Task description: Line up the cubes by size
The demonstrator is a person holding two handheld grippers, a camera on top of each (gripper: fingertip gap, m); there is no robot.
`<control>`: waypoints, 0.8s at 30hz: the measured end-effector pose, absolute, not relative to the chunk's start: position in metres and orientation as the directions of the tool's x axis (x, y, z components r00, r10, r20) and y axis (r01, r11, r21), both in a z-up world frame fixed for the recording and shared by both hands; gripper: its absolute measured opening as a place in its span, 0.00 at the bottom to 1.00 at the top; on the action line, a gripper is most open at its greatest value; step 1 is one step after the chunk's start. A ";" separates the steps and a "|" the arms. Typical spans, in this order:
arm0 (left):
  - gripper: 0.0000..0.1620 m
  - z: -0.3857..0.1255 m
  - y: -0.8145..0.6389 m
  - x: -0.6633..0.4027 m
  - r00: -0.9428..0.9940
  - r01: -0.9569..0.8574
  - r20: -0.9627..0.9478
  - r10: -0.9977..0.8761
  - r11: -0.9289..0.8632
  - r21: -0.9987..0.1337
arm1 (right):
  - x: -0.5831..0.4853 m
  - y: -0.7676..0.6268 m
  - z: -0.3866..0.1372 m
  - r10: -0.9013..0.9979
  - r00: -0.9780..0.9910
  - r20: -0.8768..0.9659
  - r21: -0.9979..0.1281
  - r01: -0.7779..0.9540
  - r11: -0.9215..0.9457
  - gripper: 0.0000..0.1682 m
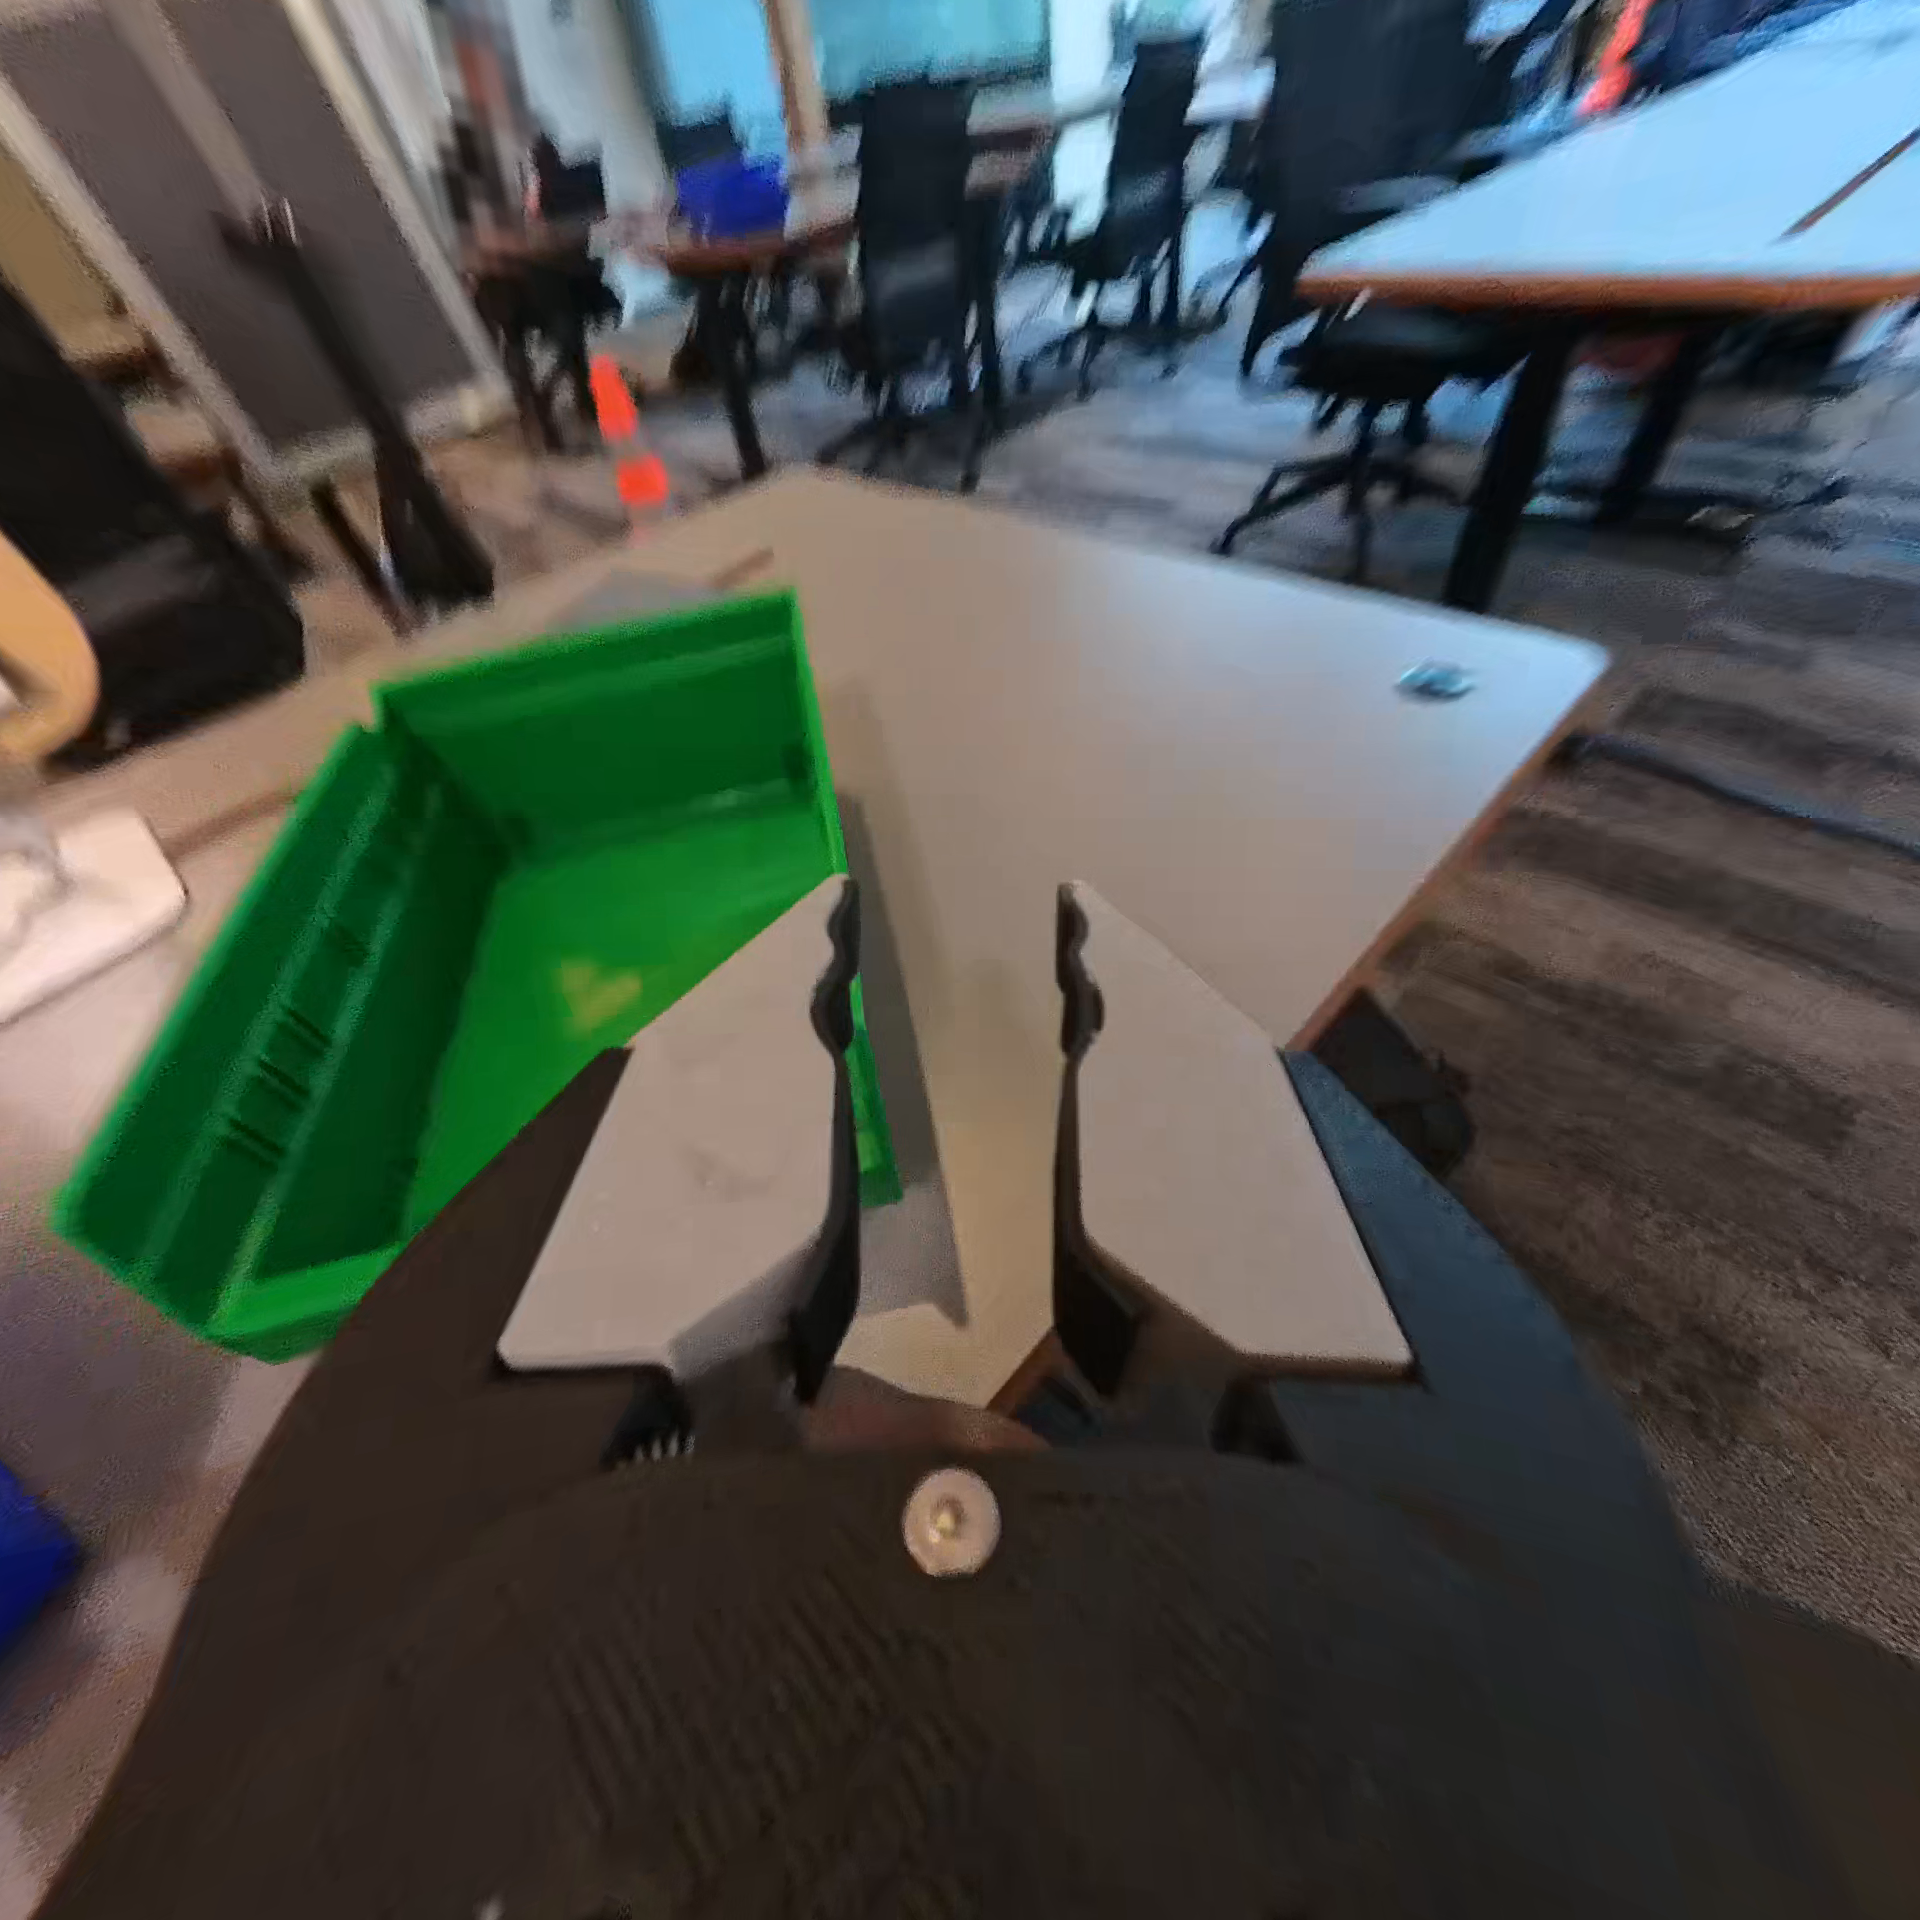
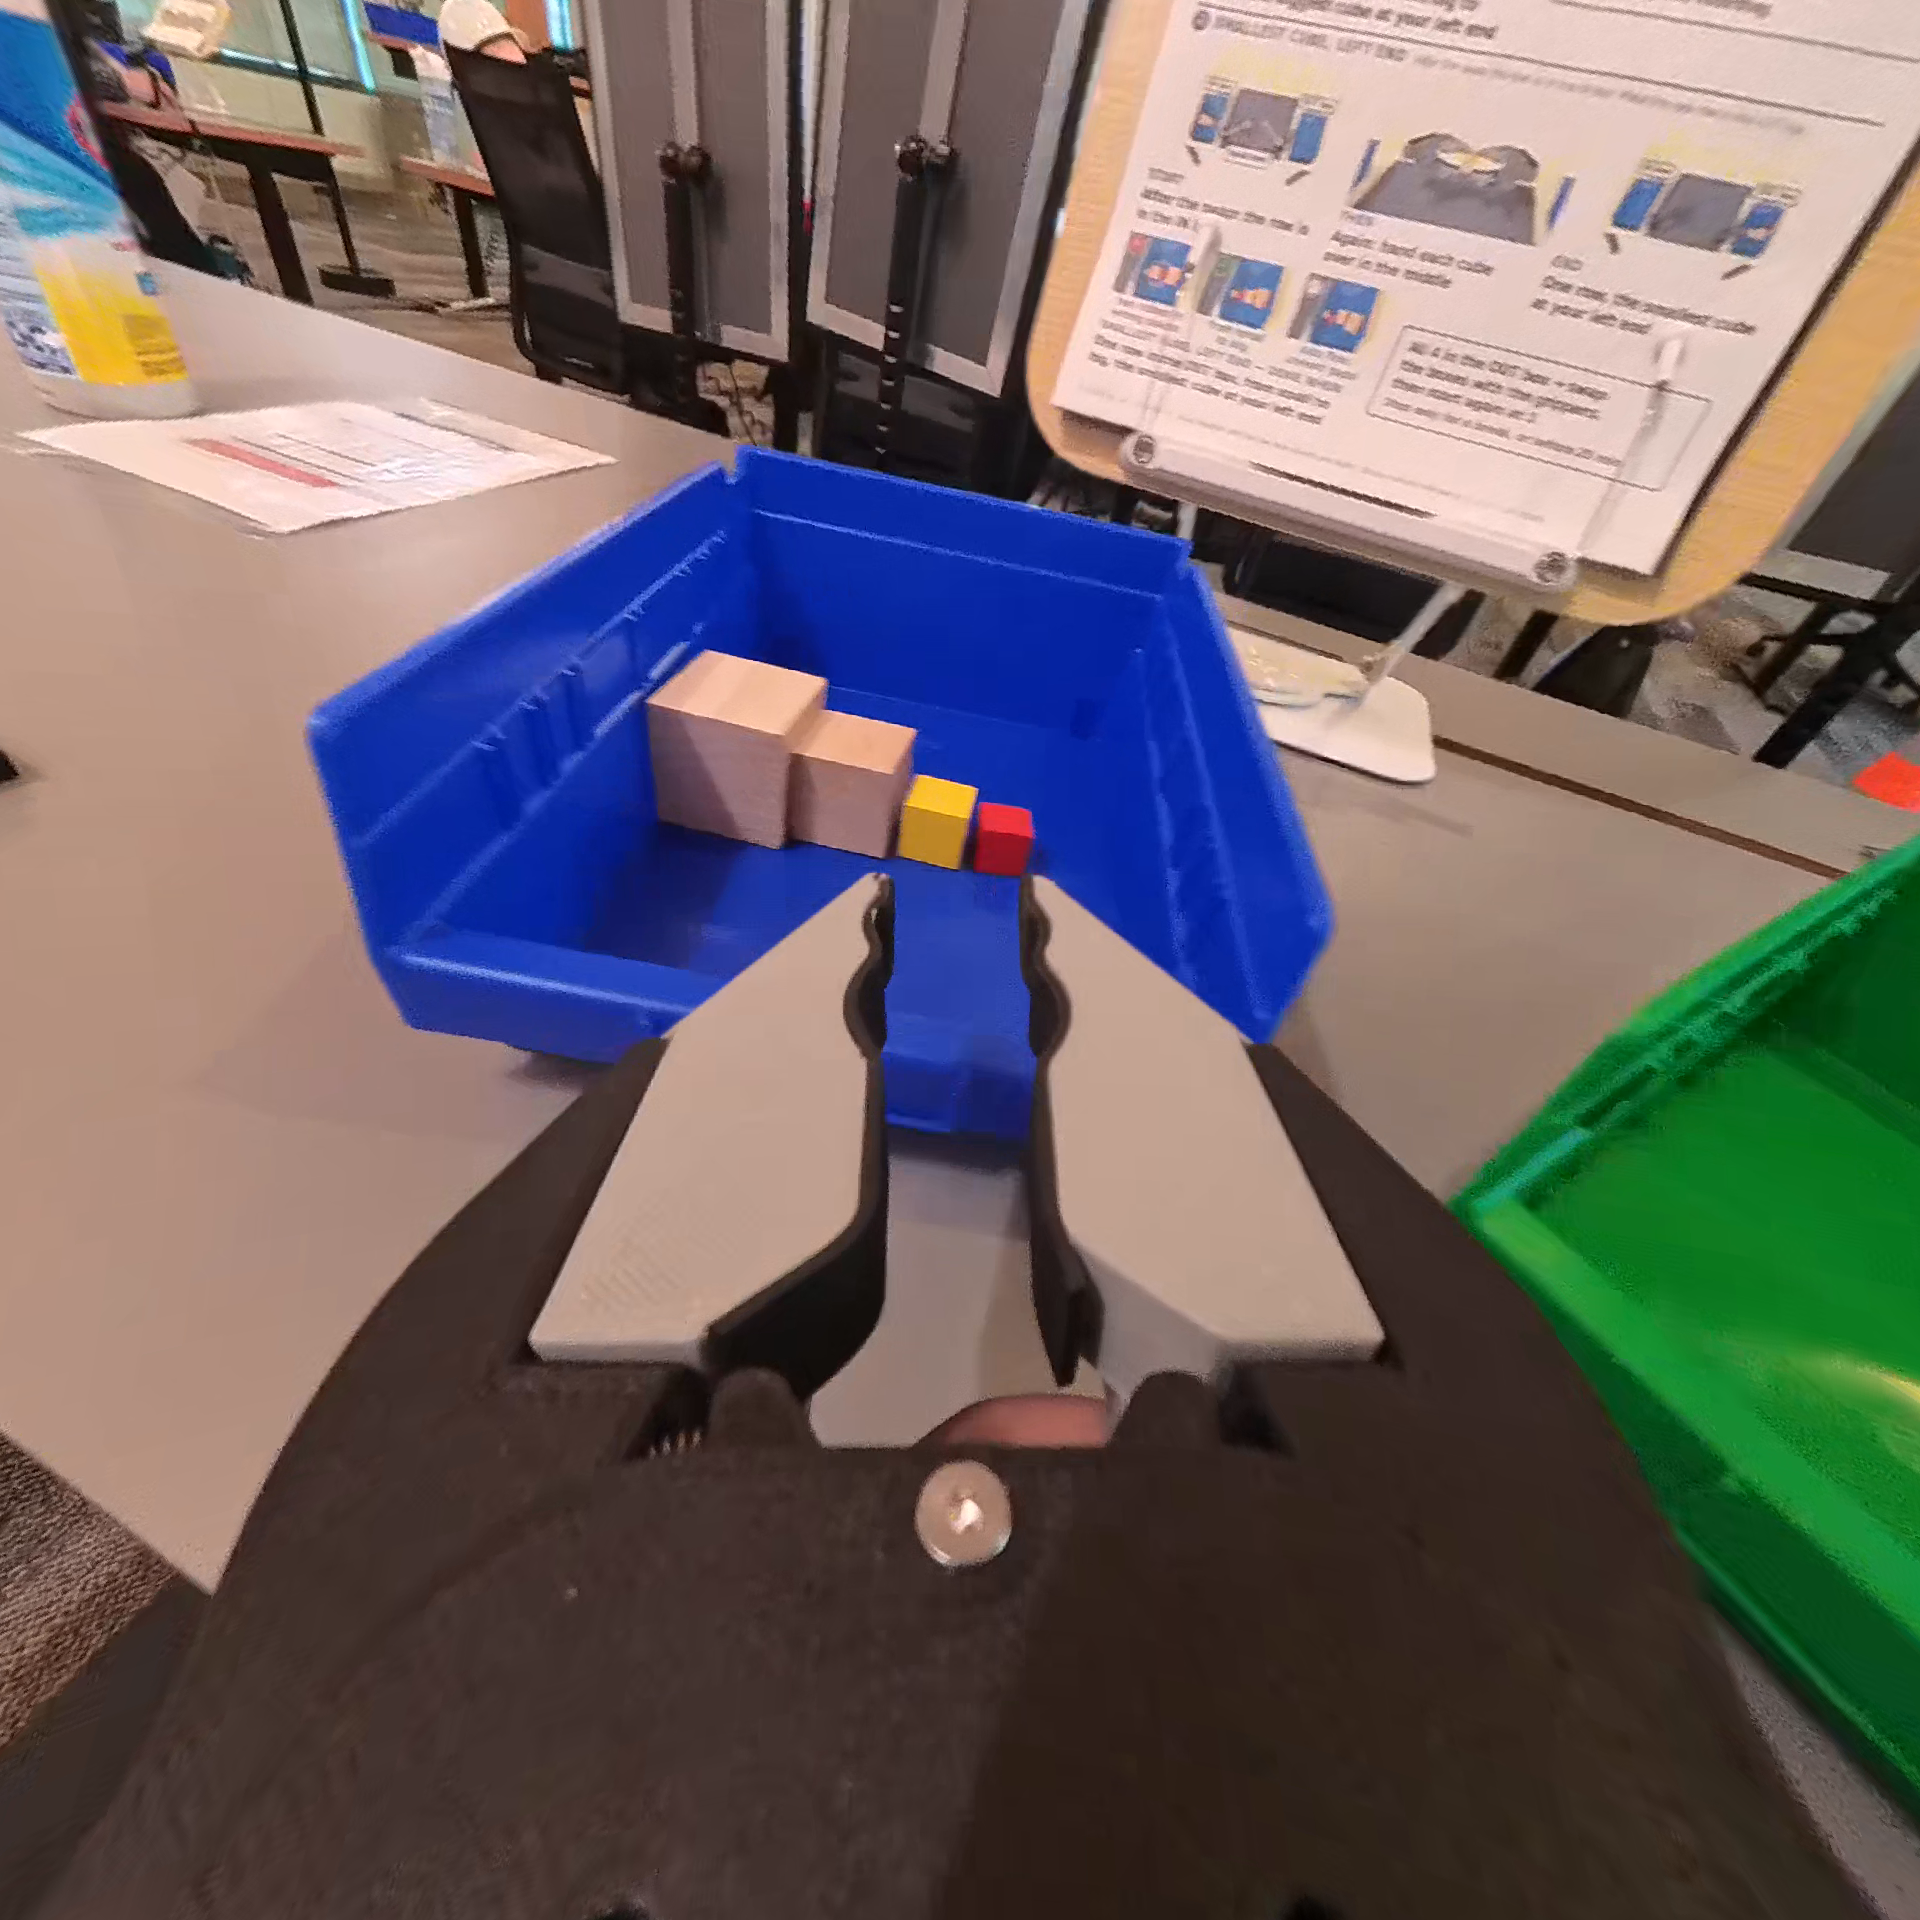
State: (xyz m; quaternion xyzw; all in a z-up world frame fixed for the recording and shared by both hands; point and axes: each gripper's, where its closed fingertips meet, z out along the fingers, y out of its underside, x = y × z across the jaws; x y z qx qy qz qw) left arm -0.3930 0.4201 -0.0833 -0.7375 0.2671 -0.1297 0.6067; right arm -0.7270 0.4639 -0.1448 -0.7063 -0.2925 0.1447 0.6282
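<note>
Blue bin point(image 2: 499, 831) on the grey worktop point(image 2: 208, 987) holds four cubes touching in a row, running left to right from largest to smallest: large wooden cube point(image 2: 727, 758), smaller wooden cube point(image 2: 847, 784), yellow cube point(image 2: 938, 821), red cube point(image 2: 1003, 836). The right hand-held gripper point(image 2: 956, 888) hangs open and empty, the red cube just ahead of its tips. The left hand-held gripper point(image 1: 956, 904), also open and empty, has an empty green bin point(image 1: 343, 987) to its left; no cubes appear there.
</note>
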 end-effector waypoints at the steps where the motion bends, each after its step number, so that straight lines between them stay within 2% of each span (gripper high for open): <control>1: 0.23 -0.061 0.401 -0.399 0.802 -0.219 -0.148 -0.579 -0.054 -0.974 | -0.717 0.468 -0.144 0.591 0.791 0.158 -0.972 0.231 -0.049 0.13; 4: 0.25 -0.006 0.346 -0.436 0.753 -0.181 -0.198 -0.628 0.091 -0.979 | -0.684 0.480 -0.149 0.606 0.787 0.121 -0.965 0.236 -0.114 0.18; 5: 0.23 0.006 0.331 -0.454 0.743 -0.169 -0.206 -0.637 0.119 -0.978 | -0.674 0.481 -0.151 0.622 0.777 0.098 -0.961 0.236 -0.143 0.21; 7: 0.11 0.019 0.310 -0.495 0.738 -0.130 -0.194 -0.646 0.145 -0.981 | -0.653 0.482 -0.152 0.656 0.753 0.058 -0.955 0.233 -0.183 0.25; 9: 0.09 0.019 0.307 -0.547 0.784 -0.098 -0.166 -0.598 0.144 -0.985 | -0.631 0.483 -0.152 0.675 0.736 0.050 -0.946 0.251 -0.204 0.28; 11: 0.13 -0.001 0.322 -0.603 0.850 -0.125 -0.161 -0.502 0.105 -0.987 | -0.608 0.487 -0.158 0.677 0.734 0.057 -0.927 0.290 -0.236 0.31; 14: 0.17 -0.067 0.353 -0.669 0.891 -0.210 -0.155 -0.426 -0.084 -0.974 | -0.581 0.493 -0.175 0.685 0.724 0.084 -0.880 0.376 -0.289 0.34; 19: 0.26 -0.161 0.405 -0.751 0.902 -0.410 -0.333 -0.275 -0.305 -0.860 | -0.544 0.510 -0.199 0.668 0.718 0.196 -0.797 0.513 -0.318 0.35; 21: 0.28 -0.188 0.420 -0.769 0.887 -0.455 -0.379 -0.263 -0.364 -0.813 | -0.531 0.513 -0.211 0.673 0.700 0.238 -0.748 0.574 -0.332 0.31; 24: 0.31 -0.215 0.434 -0.793 0.880 -0.475 -0.414 -0.233 -0.426 -0.770 | -0.515 0.510 -0.214 0.694 0.690 0.208 -0.744 0.572 -0.346 0.32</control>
